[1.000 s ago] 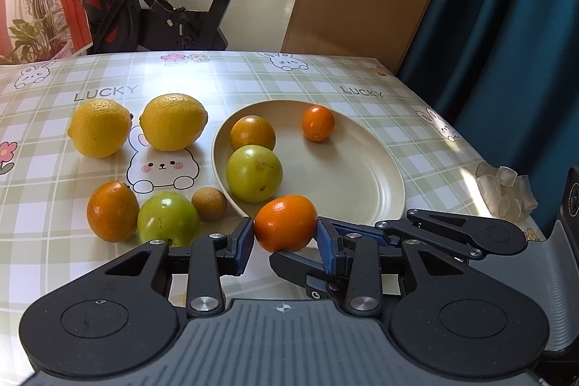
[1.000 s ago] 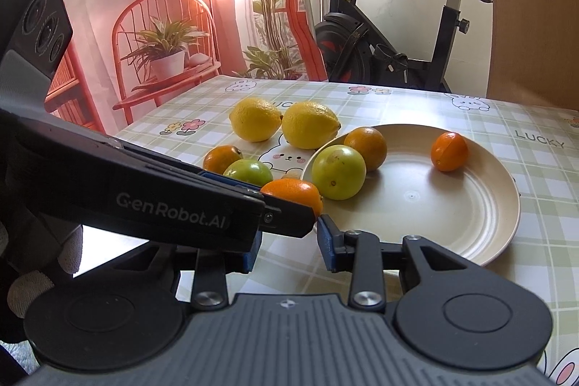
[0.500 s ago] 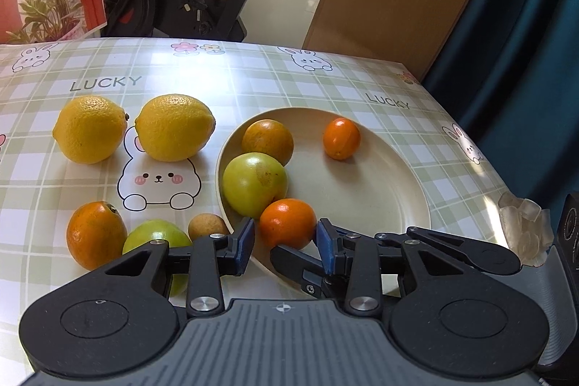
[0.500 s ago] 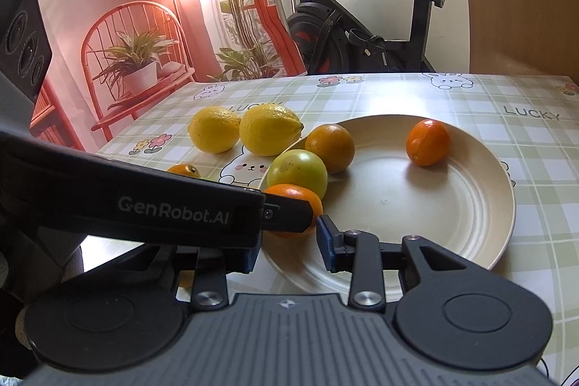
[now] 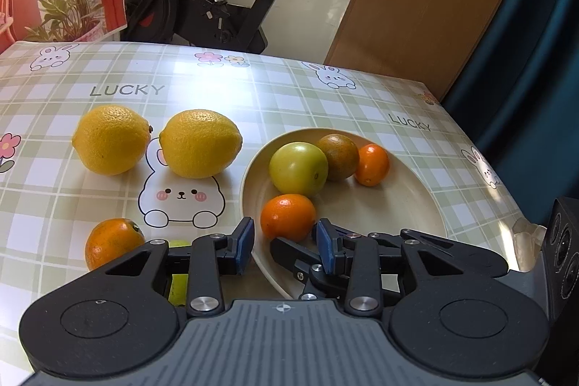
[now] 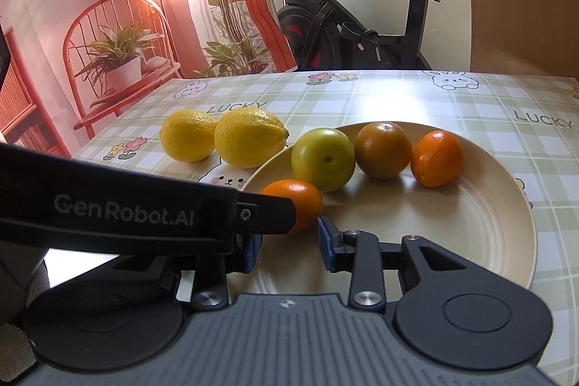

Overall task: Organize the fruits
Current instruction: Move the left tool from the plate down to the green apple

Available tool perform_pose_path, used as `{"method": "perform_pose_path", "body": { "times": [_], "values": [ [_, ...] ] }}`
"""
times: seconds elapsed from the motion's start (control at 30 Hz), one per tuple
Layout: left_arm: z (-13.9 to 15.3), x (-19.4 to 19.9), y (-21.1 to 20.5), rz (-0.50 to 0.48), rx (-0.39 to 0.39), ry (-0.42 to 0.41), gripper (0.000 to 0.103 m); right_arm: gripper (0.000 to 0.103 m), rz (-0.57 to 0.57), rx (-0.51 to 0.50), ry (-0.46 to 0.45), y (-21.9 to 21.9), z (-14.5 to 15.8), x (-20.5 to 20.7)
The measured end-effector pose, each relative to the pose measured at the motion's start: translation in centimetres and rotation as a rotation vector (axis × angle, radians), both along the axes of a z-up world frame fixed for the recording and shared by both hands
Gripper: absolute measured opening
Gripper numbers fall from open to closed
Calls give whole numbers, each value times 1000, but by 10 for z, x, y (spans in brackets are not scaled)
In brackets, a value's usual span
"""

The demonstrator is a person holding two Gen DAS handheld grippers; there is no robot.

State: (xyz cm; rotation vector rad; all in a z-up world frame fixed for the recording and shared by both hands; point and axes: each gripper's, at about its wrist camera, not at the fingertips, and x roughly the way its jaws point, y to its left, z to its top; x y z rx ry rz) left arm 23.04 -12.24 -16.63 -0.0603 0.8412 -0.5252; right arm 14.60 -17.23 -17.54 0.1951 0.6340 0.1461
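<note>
A cream plate (image 5: 416,205) (image 6: 470,223) holds a green fruit (image 5: 298,168) (image 6: 322,158), a dark orange (image 5: 338,156) (image 6: 383,149), a small orange (image 5: 372,164) (image 6: 437,157) and a near orange (image 5: 287,216) (image 6: 300,201). My left gripper (image 5: 284,241) is open, its blue pads just behind the near orange, not touching it. My right gripper (image 6: 287,246) is open and empty at the plate's near edge, partly hidden by the left gripper's arm. Two lemons (image 5: 110,139) (image 5: 199,143), an orange (image 5: 112,241) and a green fruit (image 5: 179,281) lie on the table.
A checked tablecloth (image 5: 253,96) covers the table. An exercise bike (image 5: 217,6) stands behind it, a brown board (image 5: 434,6) and blue curtain (image 5: 535,42) to the right. Crumpled clear plastic (image 5: 524,234) lies at the table's right edge.
My left gripper carried the orange forward over the plate's rim and set it down on the plate, then opened. The right gripper moved closer to the plate.
</note>
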Motion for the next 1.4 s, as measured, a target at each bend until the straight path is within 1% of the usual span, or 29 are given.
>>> {"method": "perform_pose_path", "body": {
  "times": [0.1, 0.37, 0.5, 0.67, 0.8, 0.93, 1.0, 1.4],
  "values": [
    [3, -1, 5, 14, -7, -1, 40, 36, -8, -4, -5, 2, 1, -4],
    [22, -16, 25, 22, -40, -45, 40, 36, -27, 3, -43, 5, 11, -27],
    [32, -23, 45, 32, -43, -58, 40, 36, -5, -17, -71, 13, 18, -40],
    [38, -36, 68, 72, -45, -65, 40, 36, 36, -15, -82, 24, 24, -49],
    [34, -49, 76, 99, -30, -70, 40, 36, 92, -14, -65, 36, 22, -52],
    [26, -58, 87, 137, -53, -49, 40, 36, 131, -24, -45, 43, 19, -52],
    [22, -60, 89, 143, -50, -43, 40, 36, 146, -31, -41, 47, 18, -52],
    [7, -66, 90, 136, -76, -25, 40, 36, 157, -48, -23, 48, 12, -50]
  ]
}}
